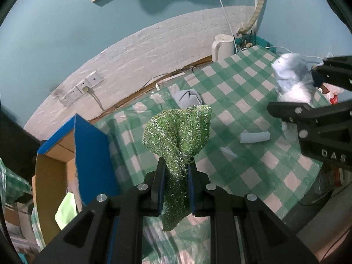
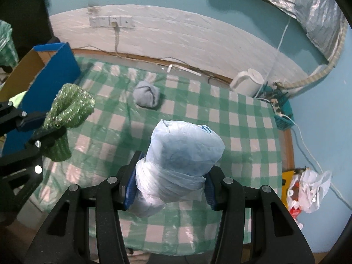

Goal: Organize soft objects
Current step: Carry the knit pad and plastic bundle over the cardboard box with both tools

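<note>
The left gripper (image 1: pixel 176 176) pinches one sparkly green cloth (image 1: pixel 179 129) above the table's (image 1: pixel 253 171) left edge, beside the open blue box (image 1: pixel 88 154). The right gripper (image 2: pixel 168 189) clamps one plastic-wrapped bundle (image 2: pixel 182 154) over the near edge. Two soft items remain (one grey sock ball (image 2: pixel 146 96), one pale blue roll (image 1: pixel 255 136)).

"DAS" on right tongs (image 1: pixel 292 92)

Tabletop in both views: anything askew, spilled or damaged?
Nothing spilled. The blue box leans tilted at the table edge, its blue covering ragged along one side. The grey sock ball lies loose.
</note>
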Demonstrator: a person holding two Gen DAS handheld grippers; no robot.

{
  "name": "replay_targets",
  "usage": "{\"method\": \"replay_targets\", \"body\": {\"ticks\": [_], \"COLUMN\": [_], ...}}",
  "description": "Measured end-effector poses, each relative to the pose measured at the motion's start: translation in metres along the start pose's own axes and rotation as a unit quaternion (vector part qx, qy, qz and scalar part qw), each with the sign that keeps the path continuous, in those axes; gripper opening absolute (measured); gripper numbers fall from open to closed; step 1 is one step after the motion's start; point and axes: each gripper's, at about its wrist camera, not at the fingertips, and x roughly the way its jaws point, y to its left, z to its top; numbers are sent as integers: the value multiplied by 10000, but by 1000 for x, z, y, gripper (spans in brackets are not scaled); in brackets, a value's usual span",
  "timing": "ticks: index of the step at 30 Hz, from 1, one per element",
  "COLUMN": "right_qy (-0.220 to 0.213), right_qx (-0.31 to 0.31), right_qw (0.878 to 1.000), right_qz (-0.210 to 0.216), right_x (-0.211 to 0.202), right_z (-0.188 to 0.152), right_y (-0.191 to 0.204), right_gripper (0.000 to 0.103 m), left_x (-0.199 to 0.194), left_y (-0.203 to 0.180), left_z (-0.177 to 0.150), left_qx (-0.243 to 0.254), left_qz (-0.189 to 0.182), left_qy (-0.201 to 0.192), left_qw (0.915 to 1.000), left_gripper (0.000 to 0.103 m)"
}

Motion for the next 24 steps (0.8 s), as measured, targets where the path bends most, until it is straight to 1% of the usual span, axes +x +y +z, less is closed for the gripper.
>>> {"method": "replay_targets", "body": {"ticks": [2,5,9,16,24], "right_qy": [-22,-64,-147,-248,-264], "right_qx": [-57,-154,-262,-521,-749], "right_qw": [10000,9999,9995,9983,9965], "right_qz": [20,37,50,98,258], "right_x": [-3,-10,-18,-28,-31], "right_z": [2,6,12,26,41], "right_y": [5,13,24,54,89], "right_gripper": [49,49,49,49,49], "left_x": [-5,-14,-23,-41,-43], "left_y": [2,7,18,48,86], "left_z": [-5,-13,-20,-30,-48], "left_qx": [37,128,106,-106,-386], "left_qz": [29,214,319,466,588], "left_qy": [-22,-91,-125,-245,-184], "left_qw": [10000,9996,9994,9986,9974], "left_gripper": [18,18,18,18,18]}}
